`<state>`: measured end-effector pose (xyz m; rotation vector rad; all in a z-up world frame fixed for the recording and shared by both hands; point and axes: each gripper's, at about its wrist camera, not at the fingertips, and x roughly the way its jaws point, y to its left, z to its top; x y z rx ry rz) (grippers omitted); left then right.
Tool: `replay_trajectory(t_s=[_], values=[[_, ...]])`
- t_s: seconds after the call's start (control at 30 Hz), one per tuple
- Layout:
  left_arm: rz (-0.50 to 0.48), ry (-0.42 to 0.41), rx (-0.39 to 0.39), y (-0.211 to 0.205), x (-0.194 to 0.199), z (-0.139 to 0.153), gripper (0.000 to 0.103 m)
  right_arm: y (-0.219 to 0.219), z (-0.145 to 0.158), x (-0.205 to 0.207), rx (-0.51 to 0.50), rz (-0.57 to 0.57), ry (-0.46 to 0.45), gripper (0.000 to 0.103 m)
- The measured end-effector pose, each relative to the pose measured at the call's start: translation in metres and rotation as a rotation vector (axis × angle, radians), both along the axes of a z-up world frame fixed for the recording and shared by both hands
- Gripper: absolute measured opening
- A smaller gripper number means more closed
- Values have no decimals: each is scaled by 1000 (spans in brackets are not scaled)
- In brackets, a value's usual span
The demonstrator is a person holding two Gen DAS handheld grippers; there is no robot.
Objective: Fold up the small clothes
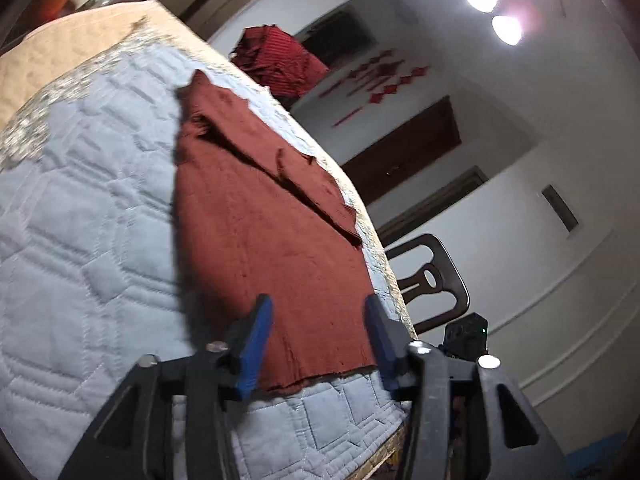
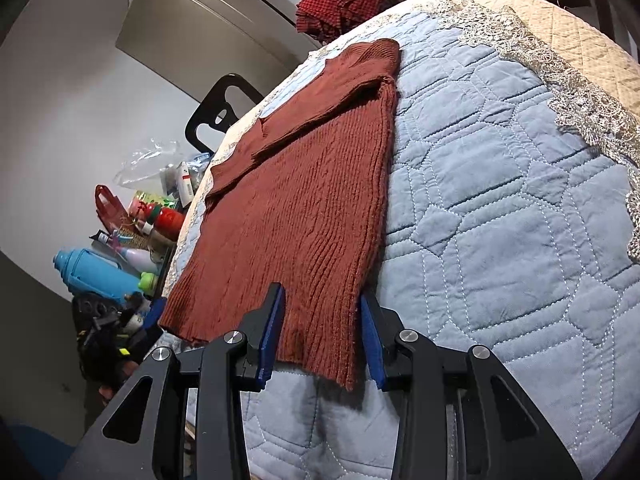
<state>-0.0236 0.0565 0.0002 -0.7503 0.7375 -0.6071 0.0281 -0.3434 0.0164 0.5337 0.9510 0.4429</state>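
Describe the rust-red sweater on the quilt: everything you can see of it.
The rust-red sweater is a ribbed knit, lying flat on the pale blue quilt near the table's edge. It looks folded lengthwise into a narrow panel, with a sleeve laid diagonally across the upper body. The hem faces both grippers. The left gripper and right gripper straddle the hem, pads apparently not pressing it.

My fingers (image 2: pixel 272 336) are tipped with blue pads on black frames. Under them lies a rust-red sweater (image 2: pixel 296 200) with a ribbed knit. It lies on a pale blue quilt (image 2: pixel 500 220) stitched in white hexagon outlines, edged with silvery lace (image 2: pixel 560 92); past that, cream quilted cloth (image 2: pixel 580 28). Farther off sits a bundle of red-and-black checked fabric (image 2: pixel 340 0), and a bright blue bottle (image 2: pixel 92 272).
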Motion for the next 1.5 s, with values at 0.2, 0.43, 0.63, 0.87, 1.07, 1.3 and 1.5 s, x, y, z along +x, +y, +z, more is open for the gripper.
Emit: replay_trajectory(t_s=[0.2,0.43,0.63,0.87,1.07,1.3,1.5], values=[[37,61,109,0,7,-9,56,0,0,0,-2,-4,0,37],[128,25,311,7,24,2,56,1,0,2,-10,5,-1,37],[98,116,263,-3,63,-11,55,0,0,1,-6,3,-5,37],[1,151,88,-8,38,-20,55,-2,-1,-2,4,5,-13,37],[-19,178,-7,-9,14,-26,55,-2,-1,-2,-8,6,-16,33],[-34,152,123,-24,18,-15,12,4,0,-1,-46,21,-24,9],[-21,-13,132,-21,19,27,11,7,18,0,30,46,-98,8]])
